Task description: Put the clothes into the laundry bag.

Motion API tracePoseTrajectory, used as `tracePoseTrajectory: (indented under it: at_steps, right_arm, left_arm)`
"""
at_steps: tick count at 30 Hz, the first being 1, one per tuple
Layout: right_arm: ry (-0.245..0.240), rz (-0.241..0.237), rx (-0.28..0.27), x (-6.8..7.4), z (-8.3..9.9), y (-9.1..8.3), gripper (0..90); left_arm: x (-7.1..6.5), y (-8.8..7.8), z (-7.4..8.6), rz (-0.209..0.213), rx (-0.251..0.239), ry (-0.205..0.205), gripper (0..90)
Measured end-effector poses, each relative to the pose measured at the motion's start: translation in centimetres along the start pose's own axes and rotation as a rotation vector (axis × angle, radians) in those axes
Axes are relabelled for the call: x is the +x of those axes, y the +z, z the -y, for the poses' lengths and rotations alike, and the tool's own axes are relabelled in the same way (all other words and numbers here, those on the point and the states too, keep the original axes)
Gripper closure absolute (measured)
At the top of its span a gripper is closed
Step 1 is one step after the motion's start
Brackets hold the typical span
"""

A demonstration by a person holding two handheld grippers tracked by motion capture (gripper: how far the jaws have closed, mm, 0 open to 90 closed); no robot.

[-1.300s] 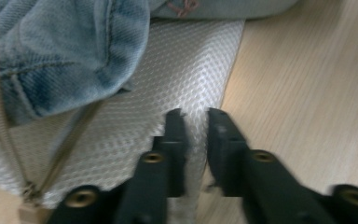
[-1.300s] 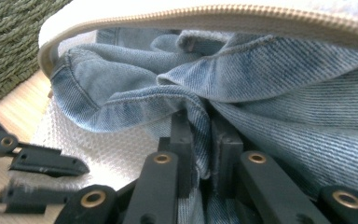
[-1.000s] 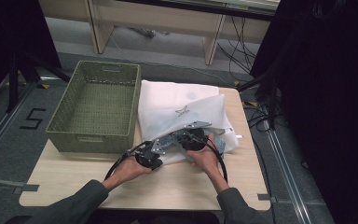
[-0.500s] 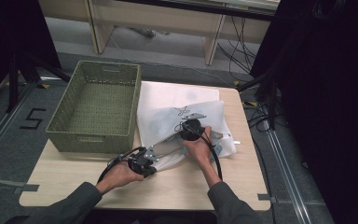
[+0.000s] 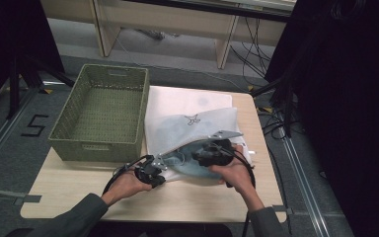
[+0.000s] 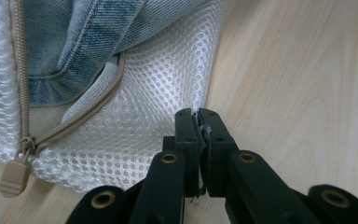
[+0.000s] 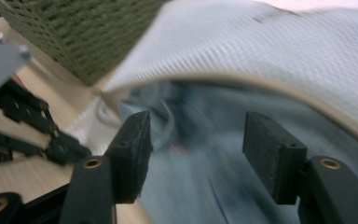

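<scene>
Left gripper (image 6: 198, 116) on mesh bag (image 6: 154, 93) corner

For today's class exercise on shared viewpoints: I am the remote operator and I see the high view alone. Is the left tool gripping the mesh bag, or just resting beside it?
Observer: It is gripping. In the left gripper view the left tool has its jaws pressed together on the edge of the white mesh bag.
Operator: And the right tool?
Observer: The right tool is open, its jaws wide apart in front of the blue denim inside the bag's mouth.
Operator: Where is the zipper pull?
Observer: The beige zipper pull hangs at the bag's near corner, with the zipper open above it.
</scene>
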State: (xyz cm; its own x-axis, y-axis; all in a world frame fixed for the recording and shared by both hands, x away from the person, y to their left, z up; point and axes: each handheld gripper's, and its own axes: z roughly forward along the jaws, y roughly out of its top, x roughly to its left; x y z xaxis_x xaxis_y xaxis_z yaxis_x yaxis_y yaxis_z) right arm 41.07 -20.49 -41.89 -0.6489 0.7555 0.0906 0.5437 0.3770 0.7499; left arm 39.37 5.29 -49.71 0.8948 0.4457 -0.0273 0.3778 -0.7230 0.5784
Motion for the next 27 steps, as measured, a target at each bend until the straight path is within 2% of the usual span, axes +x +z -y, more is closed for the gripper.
tracePoseTrajectory:
  at_steps: [1, 3, 4, 6, 7, 8, 9, 10, 11, 12, 13, 14, 15, 16, 17, 18, 19, 20, 22, 23, 24, 25, 26, 27]
  right_arm:
    - [0.008, 0.027, 0.017, -0.7, 1.8, -1.2, 40.3]
    - [-0.005, 0.041, 0.02, -1.1, 2.5, -1.4, 39.4]
    - [0.018, 0.051, 0.056, -1.2, 3.6, -1.8, 38.6]
    - [-0.001, 0.051, 0.077, -1.5, 5.1, -1.9, 37.1]
    - [-0.008, 0.042, 0.117, -1.0, 5.8, -1.7, 35.1]
    - [-0.008, 0.042, 0.117, -1.0, 5.8, -1.7, 35.1]
    - [-0.041, 0.054, 0.106, -0.8, 6.1, -1.3, 33.4]
    - [-0.081, 0.068, 0.112, -0.1, 6.4, -0.5, 32.0]
    - [-0.081, 0.068, 0.112, -0.1, 6.4, -0.5, 32.0]
    - [-0.066, 0.061, 0.155, 0.4, 6.5, 0.2, 30.7]
    - [-0.066, 0.061, 0.155, 0.4, 6.5, 0.2, 30.7]
    - [-0.062, 0.072, 0.16, 0.6, 6.8, 1.3, 29.4]
    - [-0.062, 0.072, 0.16, 0.6, 6.8, 1.3, 29.4]
    - [-0.058, 0.067, 0.194, 0.6, 6.7, 1.3, 29.0]
    - [-0.06, 0.076, 0.164, 0.6, 7.0, 2.2, 27.4]
    - [-0.06, 0.076, 0.164, 0.6, 7.0, 2.2, 27.4]
    - [-0.071, 0.072, 0.215, 0.6, 6.9, 2.2, 28.4]
    - [-0.09, 0.078, 0.218, 0.5, 7.0, 2.4, 30.1]
    - [-0.081, 0.093, 0.223, 0.6, 7.1, 2.6, 33.2]
    - [-0.116, 0.118, 0.227, 0.5, 7.2, 3.0, 39.0]
    - [-0.162, 0.172, 0.223, 0.4, 7.0, 3.4, 52.2]
    - [-0.162, 0.182, 0.223, 0.4, 6.8, 3.4, 58.6]
    - [-0.154, 0.191, 0.214, 0.4, 6.5, 3.3, 68.8]
    - [-0.154, 0.191, 0.214, 0.4, 6.5, 3.3, 68.8]
  left_arm:
    - [0.0, 0.0, 0.0, -0.002, 0.003, 0.001, 85.6]
    - [0.0, 0.0, 0.0, -0.002, 0.003, 0.002, 85.3]
    - [0.0, 0.0, 0.0, -0.003, 0.003, 0.004, 85.1]
    - [0.0, 0.0, -0.1, -0.003, 0.003, 0.009, 84.7]
    - [0.0, 0.0, -0.2, 0.003, 0.012, 0.007, 83.5]
    - [0.0, 0.0, -0.2, 0.003, 0.012, 0.007, 82.4]
    - [0.0, 0.1, -0.2, 0.0, 0.003, 0.016, 82.4]
    - [-0.1, 0.1, -0.5, -0.001, -0.016, 0.016, 75.0]
    - [-0.1, 0.1, -0.5, -0.001, -0.016, 0.016, 71.3]
    - [-0.3, 0.4, -0.9, -0.004, -0.051, 0.005, 67.2]
    - [-0.3, 0.4, -0.9, -0.004, -0.051, 0.005, 63.9]
    - [-0.5, 1.1, -1.3, -0.012, -0.067, 0.013, 59.4]
    - [-0.5, 1.1, -1.3, -0.012, -0.067, 0.013, 58.1]
    - [-0.7, 1.6, -1.6, -0.018, -0.06, 0.011, 58.1]
    - [-0.7, 1.9, -1.8, -0.029, -0.062, 0.024, 58.7]
    - [-0.8, 2.0, -1.9, -0.032, -0.06, 0.019, 58.7]
    - [-0.8, 2.0, -2.1, -0.047, -0.06, 0.018, 65.5]
    - [-0.8, 2.1, -2.1, -0.058, -0.069, 0.005, 68.9]
    - [-0.6, 2.0, -2.0, -0.064, -0.063, 0.0, 77.6]
    - [-0.6, 2.0, -2.0, -0.062, -0.066, -0.004, 77.6]
    - [-0.7, 2.0, -1.9, -0.06, -0.069, -0.01, 83.4]
    - [-0.7, 2.0, -1.9, -0.064, -0.069, 0.002, 84.5]
    - [-0.7, 2.0, -1.9, -0.064, -0.069, 0.002, 85.4]
    - [-0.8, 2.0, -1.9, -0.061, -0.07, -0.008, 85.4]
